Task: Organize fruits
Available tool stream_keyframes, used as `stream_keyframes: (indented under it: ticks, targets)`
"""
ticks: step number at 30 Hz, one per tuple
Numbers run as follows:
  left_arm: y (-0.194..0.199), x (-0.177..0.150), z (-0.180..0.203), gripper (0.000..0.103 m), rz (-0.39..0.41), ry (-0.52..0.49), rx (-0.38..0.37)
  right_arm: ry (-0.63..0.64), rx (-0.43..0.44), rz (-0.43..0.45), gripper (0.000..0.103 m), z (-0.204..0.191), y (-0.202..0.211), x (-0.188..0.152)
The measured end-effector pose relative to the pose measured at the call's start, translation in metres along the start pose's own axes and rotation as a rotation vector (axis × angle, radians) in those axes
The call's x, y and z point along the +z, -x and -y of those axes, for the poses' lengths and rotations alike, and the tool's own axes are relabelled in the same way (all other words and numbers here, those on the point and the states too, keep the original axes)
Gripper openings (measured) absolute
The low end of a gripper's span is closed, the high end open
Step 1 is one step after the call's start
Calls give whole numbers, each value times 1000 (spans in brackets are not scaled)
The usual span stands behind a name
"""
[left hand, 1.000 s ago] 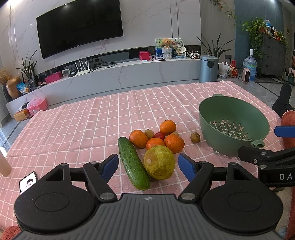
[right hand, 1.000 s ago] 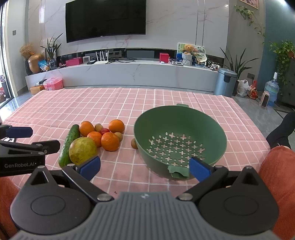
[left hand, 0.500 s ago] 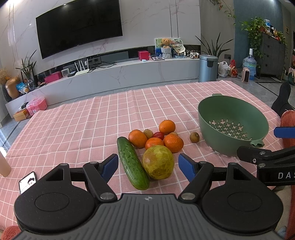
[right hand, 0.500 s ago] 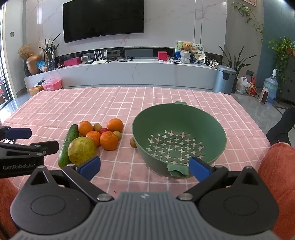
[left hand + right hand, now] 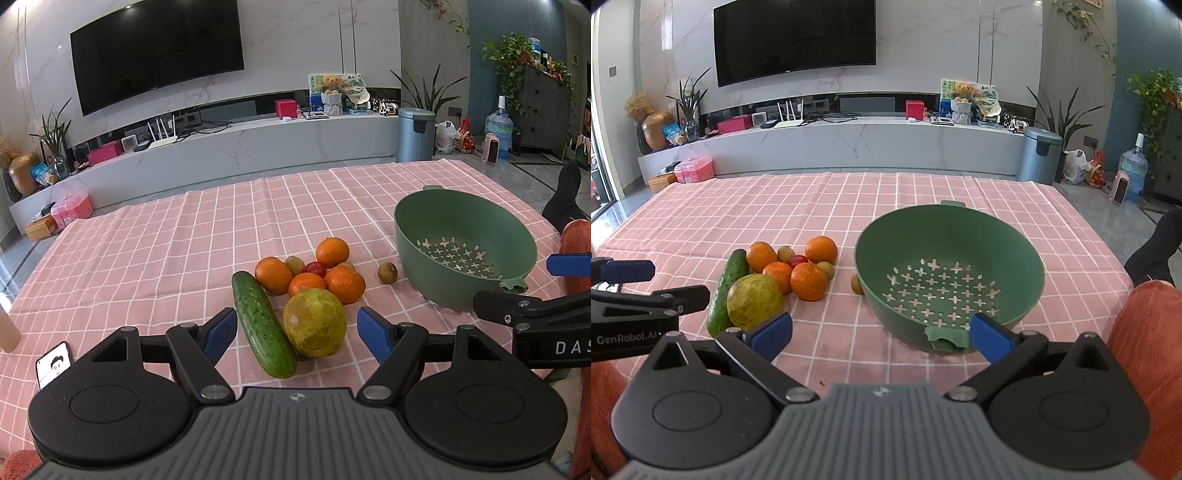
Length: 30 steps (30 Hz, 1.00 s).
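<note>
both tools spread, gripping nothing — left tool (image 5: pixel 297 334) before the cucumber (image 5: pixel 263 325), right tool (image 5: pixel 881 338) by the colander (image 5: pixel 949 236).

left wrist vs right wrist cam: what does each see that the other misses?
Left wrist only: a phone lying on the cloth at the near left, and the right tongs entering from the right.

Right wrist only: the left tongs entering from the left.

Both: the empty green colander, the cucumber, the big yellow-green fruit, oranges and the pink checked cloth.
</note>
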<state>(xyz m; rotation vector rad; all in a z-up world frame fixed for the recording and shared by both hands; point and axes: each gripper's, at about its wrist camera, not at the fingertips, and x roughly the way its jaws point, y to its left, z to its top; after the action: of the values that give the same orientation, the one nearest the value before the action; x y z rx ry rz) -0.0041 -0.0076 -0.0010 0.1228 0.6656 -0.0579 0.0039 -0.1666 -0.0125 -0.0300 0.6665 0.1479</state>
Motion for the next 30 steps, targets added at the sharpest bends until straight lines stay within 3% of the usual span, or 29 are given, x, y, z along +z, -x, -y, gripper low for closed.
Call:
stream_keyframes:
  ticks: [12, 18, 22, 26, 30]
  targets:
    - [-5, 2, -14, 87, -31, 43, -27, -12, 8, 12, 98, 3, -6, 1]
    - [-10, 8, -34, 70, -60, 114, -47, -6, 96, 66, 98, -2, -11, 10]
    - [-15, 11, -45, 56, -81, 158, -39, 12, 174, 30, 82, -16, -25, 17]
    - [-23, 12, -53, 51, -79, 191, -31, 39, 238, 1, 68, -38, -42, 19]
    - [-34, 14, -64, 49, -91, 239, -18, 30, 278, -42, 67, -53, -60, 21]
